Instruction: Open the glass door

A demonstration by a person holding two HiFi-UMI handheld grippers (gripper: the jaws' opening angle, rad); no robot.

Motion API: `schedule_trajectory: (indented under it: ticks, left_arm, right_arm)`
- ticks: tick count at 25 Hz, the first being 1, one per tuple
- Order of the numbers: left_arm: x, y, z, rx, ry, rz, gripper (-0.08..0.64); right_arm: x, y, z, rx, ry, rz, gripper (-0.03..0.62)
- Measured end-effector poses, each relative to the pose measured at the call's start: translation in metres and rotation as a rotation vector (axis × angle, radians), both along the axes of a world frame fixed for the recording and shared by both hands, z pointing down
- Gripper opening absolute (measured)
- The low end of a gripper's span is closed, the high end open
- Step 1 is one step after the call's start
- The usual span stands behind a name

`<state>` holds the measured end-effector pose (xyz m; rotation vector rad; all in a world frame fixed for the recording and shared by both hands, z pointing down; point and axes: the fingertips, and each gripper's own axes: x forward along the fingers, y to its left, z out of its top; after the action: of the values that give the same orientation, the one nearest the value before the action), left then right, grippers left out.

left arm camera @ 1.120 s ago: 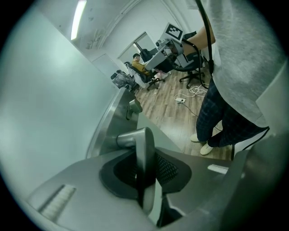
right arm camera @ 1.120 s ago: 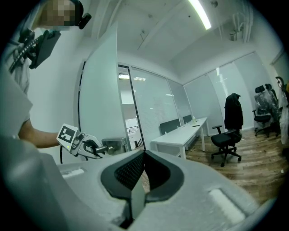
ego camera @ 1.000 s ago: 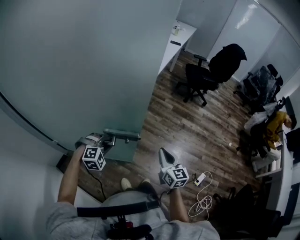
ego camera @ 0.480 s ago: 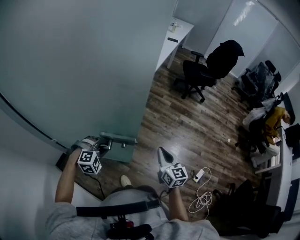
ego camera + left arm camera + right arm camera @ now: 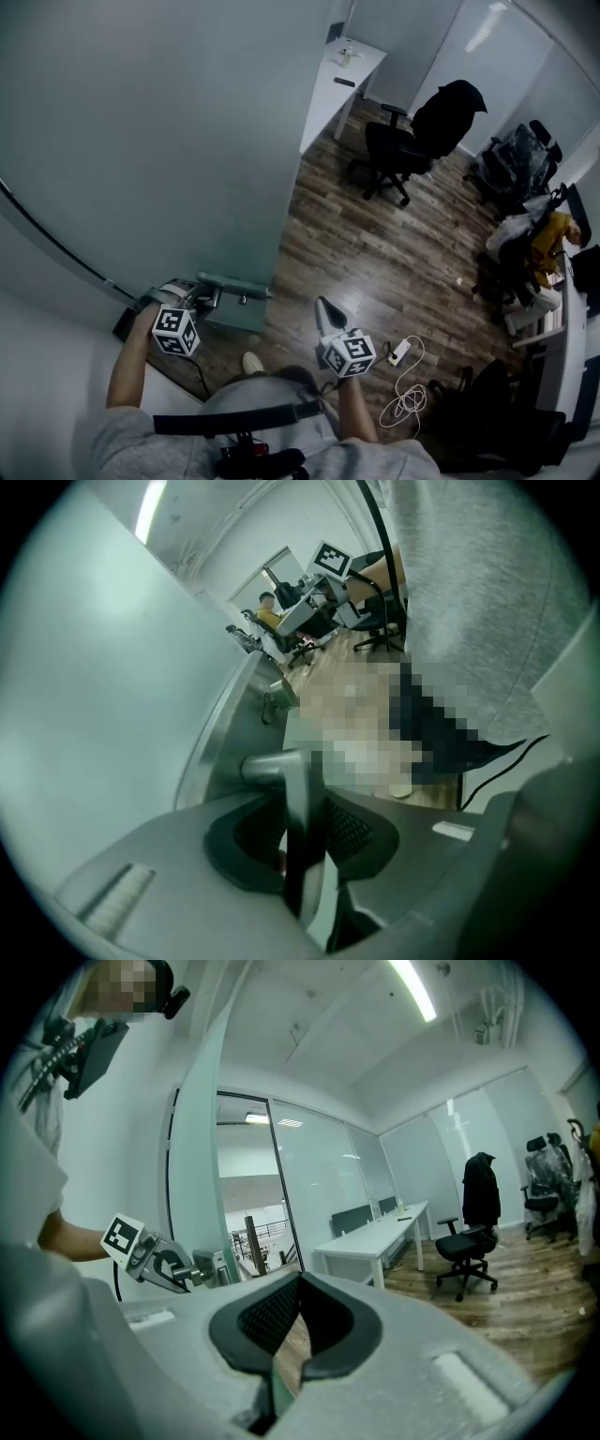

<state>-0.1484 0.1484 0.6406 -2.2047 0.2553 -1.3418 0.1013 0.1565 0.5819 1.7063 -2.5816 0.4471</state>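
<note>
Glass door [image 5: 169, 141]: frosted leaf filling the head view above the door handle [image 5: 234, 284]; its free edge runs up from just right of the handle.
Door handle: metal lever, lying level on the leaf at its lower edge.
Left gripper [image 5: 206, 293]: clenched on the handle's left end, the lever between both pads (jaws have just been easing apart a little, lever between them).
Right gripper [image 5: 325, 312]: right of the handle and apart from it, jaws pressed together on nothing.
Wood floor [image 5: 375, 253]: right of the handle.
Office chair [image 5: 412, 145]: well beyond the handle, upper right.
White cable [image 5: 405, 394]: on the floor, lower right of the handle.
</note>
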Motion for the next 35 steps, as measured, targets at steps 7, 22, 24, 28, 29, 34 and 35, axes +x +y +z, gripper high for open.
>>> schedule_trajectory:
  ticks: [7, 22, 24, 28, 29, 34, 35]
  left_arm:
    - [-0.003, 0.01, -0.001, -0.009, -0.001, 0.002, 0.092]
    - [-0.002, 0.007, -0.002, -0.02, 0.021, -0.022, 0.121]
    - [-0.002, 0.011, -0.001, -0.035, 0.003, -0.015, 0.136]
    - [-0.002, 0.015, 0.003, -0.036, -0.028, 0.007, 0.176]
    - [-0.002, 0.015, 0.004, -0.036, -0.029, 0.008, 0.179]
    - [-0.001, 0.016, 0.006, -0.061, -0.024, 0.009, 0.19]
    - [-0.002, 0.016, 0.004, -0.063, -0.028, 0.006, 0.192]
  right_arm:
    - [0.004, 0.004, -0.002, 0.008, -0.008, 0.013, 0.002]
    - [-0.013, -0.002, 0.002, -0.003, -0.007, -0.013, 0.002]
    - [-0.014, -0.002, 0.001, -0.002, -0.013, -0.018, 0.002]
    - [-0.02, -0.004, 0.0, -0.002, -0.01, -0.029, 0.002]
    - [-0.021, -0.005, 0.001, -0.003, -0.009, -0.032, 0.002]
    - [-0.023, -0.006, 0.004, -0.007, -0.002, -0.036, 0.002]
    - [-0.023, -0.007, 0.004, -0.007, -0.001, -0.035, 0.002]
